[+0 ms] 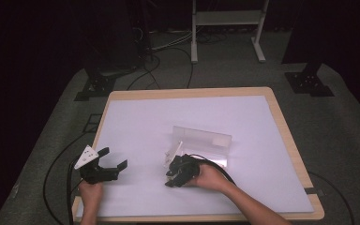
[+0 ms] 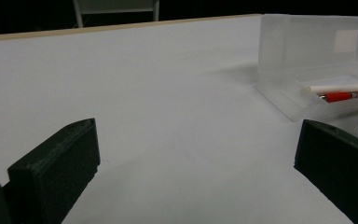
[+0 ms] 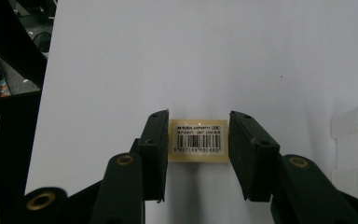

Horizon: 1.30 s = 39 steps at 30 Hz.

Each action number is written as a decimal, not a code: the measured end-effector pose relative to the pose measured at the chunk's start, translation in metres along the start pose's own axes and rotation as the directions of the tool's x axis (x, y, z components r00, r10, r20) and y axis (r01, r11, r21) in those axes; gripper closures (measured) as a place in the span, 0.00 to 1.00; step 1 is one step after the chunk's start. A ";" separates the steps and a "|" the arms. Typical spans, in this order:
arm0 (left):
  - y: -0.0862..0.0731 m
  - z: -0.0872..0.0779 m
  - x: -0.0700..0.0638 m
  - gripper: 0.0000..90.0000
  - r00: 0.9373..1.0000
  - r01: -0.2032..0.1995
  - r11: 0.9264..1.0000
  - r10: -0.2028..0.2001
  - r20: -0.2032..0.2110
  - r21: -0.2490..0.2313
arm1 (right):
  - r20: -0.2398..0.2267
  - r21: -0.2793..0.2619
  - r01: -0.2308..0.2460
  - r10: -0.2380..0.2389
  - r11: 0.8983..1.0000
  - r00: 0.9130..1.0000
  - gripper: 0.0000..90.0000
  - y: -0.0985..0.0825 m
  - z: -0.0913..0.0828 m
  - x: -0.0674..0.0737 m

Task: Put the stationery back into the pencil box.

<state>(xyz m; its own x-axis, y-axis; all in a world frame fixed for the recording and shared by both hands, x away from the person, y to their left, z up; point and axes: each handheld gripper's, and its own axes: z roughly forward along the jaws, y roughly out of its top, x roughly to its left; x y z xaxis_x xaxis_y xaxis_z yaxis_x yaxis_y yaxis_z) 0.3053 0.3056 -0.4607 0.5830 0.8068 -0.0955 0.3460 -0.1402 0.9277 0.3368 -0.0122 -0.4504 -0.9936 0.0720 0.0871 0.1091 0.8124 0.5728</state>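
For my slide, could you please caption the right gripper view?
Right tool closing around a small barcode-labelled block on the white table.

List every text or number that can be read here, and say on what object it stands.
Barcode label on the small cream block between the right tongs: two lines of small print and a row of digits under the bars, all too blurred to read.
White sticker on the clear case's lid: blank or too faint to tell.
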 end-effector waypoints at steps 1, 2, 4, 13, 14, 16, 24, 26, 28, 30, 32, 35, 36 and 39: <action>0.000 0.000 0.000 0.00 1.000 0.002 1.000 -0.002 0.000 0.000 | 0.002 -0.001 0.002 -0.002 1.000 1.000 0.65 0.000 0.000 0.000; 0.000 0.000 0.000 0.00 1.000 0.003 1.000 -0.003 0.000 0.000 | 0.000 -0.003 0.003 -0.003 1.000 1.000 0.65 0.000 -0.001 0.000; 0.000 0.000 0.000 0.00 1.000 0.000 1.000 0.000 0.000 -0.001 | 0.001 -0.006 0.006 -0.006 1.000 1.000 0.65 0.001 -0.002 0.000; 0.000 0.000 0.000 0.00 1.000 -0.001 1.000 0.001 0.001 -0.002 | 0.023 -0.027 0.008 -0.007 1.000 1.000 0.65 0.004 -0.016 -0.002; 0.000 0.000 0.000 0.00 1.000 -0.001 1.000 0.001 0.001 -0.003 | 0.025 -0.030 0.005 -0.004 1.000 1.000 0.65 0.004 -0.018 -0.002; 0.000 0.000 0.000 0.00 1.000 -0.001 1.000 0.001 0.000 -0.003 | 0.031 -0.032 0.006 -0.005 0.999 1.000 0.65 0.005 -0.021 -0.003; 0.000 0.000 0.000 0.00 1.000 -0.001 1.000 0.001 0.000 -0.002 | 0.052 -0.049 0.007 -0.004 0.999 0.999 0.65 0.008 -0.031 -0.008; 0.000 0.000 0.000 0.00 1.000 -0.001 1.000 0.001 0.000 -0.002 | 0.056 -0.050 0.006 -0.004 0.999 0.998 0.65 0.010 -0.033 -0.009; 0.000 0.000 0.000 0.00 1.000 0.005 1.000 -0.005 0.000 -0.005 | 0.063 -0.054 0.009 -0.006 0.999 0.998 0.65 0.011 -0.035 -0.010; 0.000 0.000 0.000 0.00 1.000 0.004 1.000 -0.004 0.000 -0.006 | 0.063 -0.055 0.006 -0.002 0.998 0.998 0.65 0.011 -0.037 -0.012; 0.000 0.000 0.000 0.00 1.000 0.002 1.000 -0.002 0.001 -0.002 | 0.070 -0.056 0.005 -0.001 0.998 0.998 0.65 0.012 -0.039 -0.014; 0.000 0.000 0.000 0.00 1.000 0.001 1.000 -0.001 0.000 -0.002 | 0.075 -0.059 0.009 -0.004 0.998 0.997 0.65 0.013 -0.040 -0.015; 0.000 0.000 0.000 0.00 1.000 0.002 1.000 -0.002 0.000 -0.002 | 0.075 -0.058 0.004 0.000 0.998 0.997 0.65 0.013 -0.041 -0.015; 0.000 0.000 0.000 0.00 1.000 0.001 1.000 -0.001 0.000 -0.001 | 0.079 -0.059 0.008 -0.003 0.998 0.997 0.65 0.015 -0.043 -0.016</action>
<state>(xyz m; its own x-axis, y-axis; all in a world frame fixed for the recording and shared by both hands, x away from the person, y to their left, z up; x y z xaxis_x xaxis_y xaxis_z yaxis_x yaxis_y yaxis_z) 0.3051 0.3057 -0.4608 0.5827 0.8069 -0.0968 0.3457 -0.1383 0.9281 0.3557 -0.0261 -0.4086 -0.9932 0.1150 0.0205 0.1028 0.7773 0.6207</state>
